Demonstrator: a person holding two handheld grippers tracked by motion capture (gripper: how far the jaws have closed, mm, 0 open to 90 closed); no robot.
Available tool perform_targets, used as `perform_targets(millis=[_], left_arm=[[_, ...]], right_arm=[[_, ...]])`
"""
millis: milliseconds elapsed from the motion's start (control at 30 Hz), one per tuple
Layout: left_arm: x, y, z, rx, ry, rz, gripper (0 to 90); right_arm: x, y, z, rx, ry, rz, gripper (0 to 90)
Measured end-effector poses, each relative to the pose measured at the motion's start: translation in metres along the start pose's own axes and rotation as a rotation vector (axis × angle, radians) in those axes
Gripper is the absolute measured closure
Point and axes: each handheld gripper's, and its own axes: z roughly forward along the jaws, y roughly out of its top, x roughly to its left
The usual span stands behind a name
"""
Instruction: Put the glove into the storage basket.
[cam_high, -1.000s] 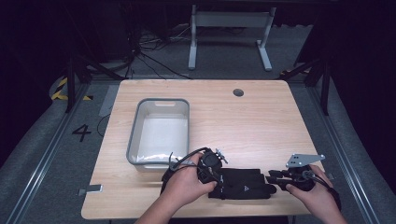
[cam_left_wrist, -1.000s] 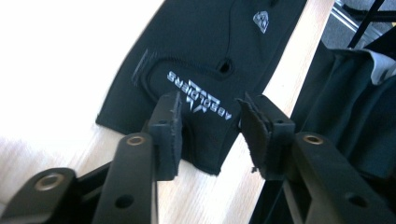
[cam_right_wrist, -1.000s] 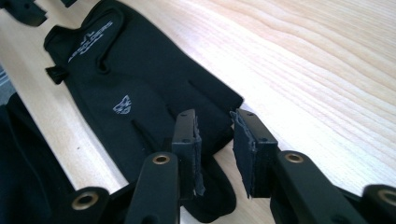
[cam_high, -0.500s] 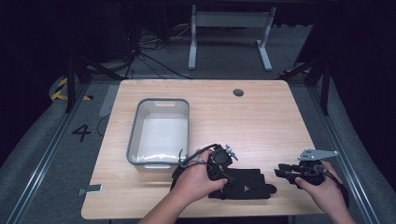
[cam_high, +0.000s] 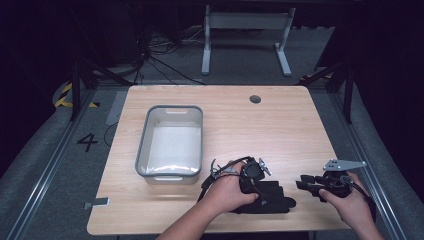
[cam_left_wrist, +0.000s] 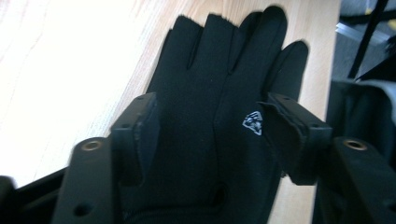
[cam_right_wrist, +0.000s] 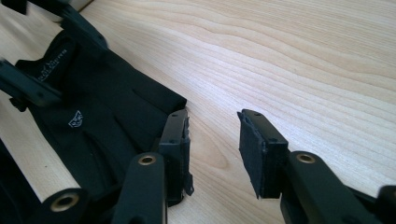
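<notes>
1. The black glove (cam_high: 265, 196) lies flat on the table (cam_high: 280, 130), near its front edge.
2. The left tool (cam_left_wrist: 212, 126) hovers over it, jaws just spread, not pressing.
3. The right tool (cam_right_wrist: 212, 149) stands open just beside the glove's fingertips, jaws just widened.

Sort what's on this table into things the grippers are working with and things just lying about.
In the job:
- flat black fabric glove with a small white logo
- left gripper, open over the glove
- right gripper, open beside the glove's fingertips

Lying about:
- clear rectangular plastic bin
- round grey grommet in the tabletop
</notes>
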Motion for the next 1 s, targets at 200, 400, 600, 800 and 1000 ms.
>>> perform_targets(millis=[200, 400, 600, 800, 1000], left_arm=[[0.001, -0.002, 0.015, 0.056, 0.001, 0.001, 28.8], [0.001, -0.011, 0.023, 0.049, 0.003, 0.02, 24.5], [-0.003, -0.015, 0.026, 0.052, 0.031, 0.074, 24.4], [-0.005, -0.019, 0.026, 0.021, 0.084, 0.064, 33.2], [-0.005, -0.019, 0.025, 0.025, 0.117, 0.028, 46.8]], right_arm=[[0.0, 0.0, 0.001, -0.002, 0.011, 0.002, 62.4], [0.004, 0.001, 0.003, -0.006, 0.032, -0.011, 61.3], [0.007, 0.002, 0.006, -0.003, 0.044, -0.025, 61.3], [0.007, 0.002, 0.004, -0.012, 0.059, -0.012, 61.2], [0.007, 0.002, 0.004, -0.027, 0.074, -0.003, 61.4]])
